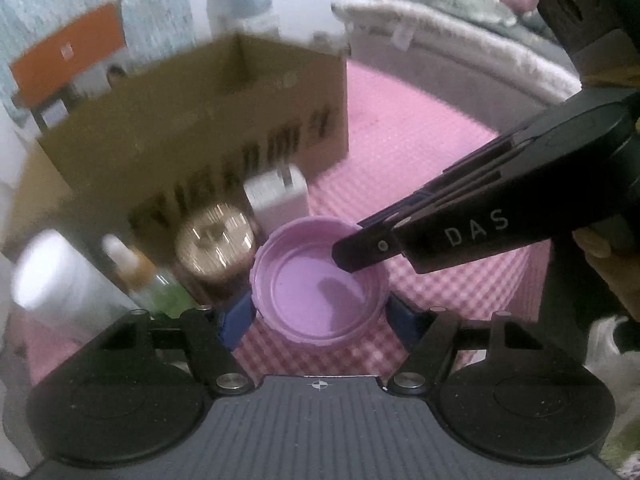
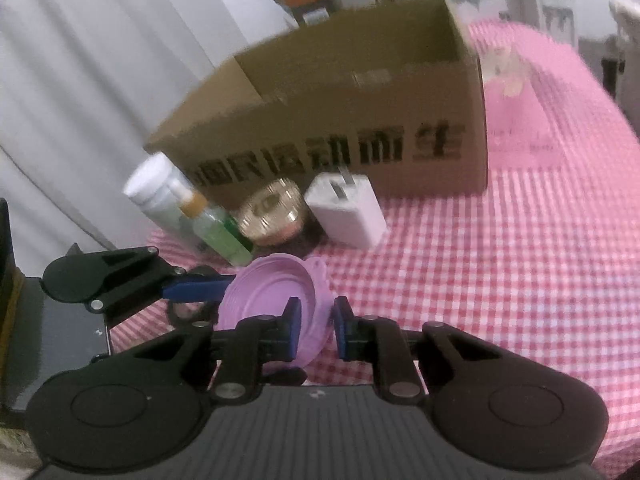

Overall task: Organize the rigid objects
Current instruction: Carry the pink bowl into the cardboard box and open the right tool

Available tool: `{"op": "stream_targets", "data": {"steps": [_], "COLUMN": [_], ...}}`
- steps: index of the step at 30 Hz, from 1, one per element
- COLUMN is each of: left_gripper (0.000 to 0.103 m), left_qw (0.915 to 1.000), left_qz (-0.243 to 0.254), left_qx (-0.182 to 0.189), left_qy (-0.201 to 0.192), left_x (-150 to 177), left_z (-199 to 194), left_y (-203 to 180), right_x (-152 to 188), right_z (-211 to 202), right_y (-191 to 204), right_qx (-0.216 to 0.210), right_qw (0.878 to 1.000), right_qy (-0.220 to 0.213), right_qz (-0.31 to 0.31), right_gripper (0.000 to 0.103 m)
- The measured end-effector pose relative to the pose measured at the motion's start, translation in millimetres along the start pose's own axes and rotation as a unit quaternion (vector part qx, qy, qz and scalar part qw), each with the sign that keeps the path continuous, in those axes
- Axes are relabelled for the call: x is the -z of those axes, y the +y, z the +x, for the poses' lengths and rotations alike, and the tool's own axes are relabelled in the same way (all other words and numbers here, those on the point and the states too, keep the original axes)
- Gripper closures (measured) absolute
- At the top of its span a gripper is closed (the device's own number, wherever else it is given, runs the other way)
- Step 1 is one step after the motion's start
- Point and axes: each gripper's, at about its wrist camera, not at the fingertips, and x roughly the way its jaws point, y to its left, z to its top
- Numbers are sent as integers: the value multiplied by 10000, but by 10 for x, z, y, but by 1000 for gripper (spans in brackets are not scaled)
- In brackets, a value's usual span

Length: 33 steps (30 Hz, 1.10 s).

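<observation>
Left wrist view puts the purple lid (image 1: 320, 284) right between our left gripper (image 1: 318, 316) fingers, hollow side up, its rim touching the blue pads (image 1: 234, 322) on both sides, so we read that gripper as clamped on the lid. The right gripper (image 2: 314, 330) comes in from the other side; its fingers straddle the lid's rim, one inside the hollow and one outside, but a gap shows beside the outer pad, so we cannot tell whether it grips yet. The lid seems lifted and tilted above the pink checked cloth (image 2: 480, 280) rather than lying flat, though blur leaves that uncertain.

We judge the step in hand to be a handover or a two-handed carry of the lid toward the cardboard box (image 2: 360, 112). The next move calls for one gripper to take a firm hold on the rim before the other lets go, then a lift high enough to clear the box wall.

Just behind the lid stand a white charger (image 2: 348, 212), a gold-topped jar (image 2: 272, 212), a small green bottle (image 2: 220, 232) and a white bottle (image 2: 154, 188), all in a row in front of the box.

The box stands open at the top; what we see of its inside shows only bare cardboard walls, and its floor is hidden from both views.
</observation>
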Motion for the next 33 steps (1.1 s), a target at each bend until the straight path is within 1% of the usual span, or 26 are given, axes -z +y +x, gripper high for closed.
{"op": "stream_targets", "data": {"steps": [4,8,11,14,16,18,20,22,24,28,30,31,33], "left_gripper": [31,32,32,31,31,31,32,32,31,31,31,32,29], "left_qw": [9985,9952,9945,9957,9969,9970,9956,9927,9892,9836,9828,9823,9806], "left_qz": [40,10,-139,-325,-486,-667,-836,-985,-1085,-1095,-965,-910,-876], "left_qx": [-250,-482,-522,-505,-459,-380,-290,-208,-155,-110,-143,-149,-108], "left_qy": [-477,-846,-894,-700,-409,-65,314,669,976,1427,1566,1632,1751], "left_x": [-179,-454,-669,-877,-972,-1040,-1087,-1074,-1049,-979,-964,-958,-970], "left_z": [-326,-593,-658,-550,-385,-193,33,217,392,562,625,655,708], "left_y": [82,311,567,874,1077,1265,1447,1599,1686,1760,1755,1746,1730], "right_x": [-198,-556,-887,-1266,-1527,-1773,-1941,-2063,-2132,-2179,-2189,-2143,-2117], "right_z": [-295,-491,-483,-307,-82,219,538,830,1122,1575,1736,1753,1838], "right_y": [205,444,550,583,543,458,357,247,140,30,-4,-1,-8], "right_qx": [-9,-84,-180,-318,-436,-574,-711,-844,-948,-998,-997,-995,-992], "right_qw": [9986,9930,9888,9884,9912,9942,9955,9940,9901,9805,9758,9740,9696], "right_qy": [-418,-843,-999,-892,-628,-242,185,612,1032,1689,1943,2032,2230], "right_qz": [-329,-819,-1098,-1191,-1084,-873,-603,-339,-112,108,125,134,162], "right_gripper": [84,84,84,84,84,84,84,84,84,84,84,84,84]}}
